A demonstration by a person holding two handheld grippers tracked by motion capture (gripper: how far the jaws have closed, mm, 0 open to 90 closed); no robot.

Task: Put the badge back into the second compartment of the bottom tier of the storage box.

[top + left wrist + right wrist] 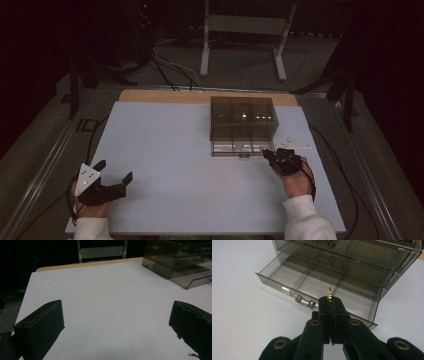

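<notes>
My right claw [331,302] is pinching a small gold piece [329,293] above the open bottom drawer [312,282] of the clear organizer [243,117]. Pickup is complete; release into a compartment remains. My left claw [116,171] rests spread on the surface [170,150], well apart.

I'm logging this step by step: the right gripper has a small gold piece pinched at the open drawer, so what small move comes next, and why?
Probably ease the right gripper forward and down over the open bottom drawer, then release. Its jaws are shut on the small gold piece, whose tip already points at the drawer's empty right compartment, just past the front wall. The left gripper rests open, apart from the drawer.
</notes>
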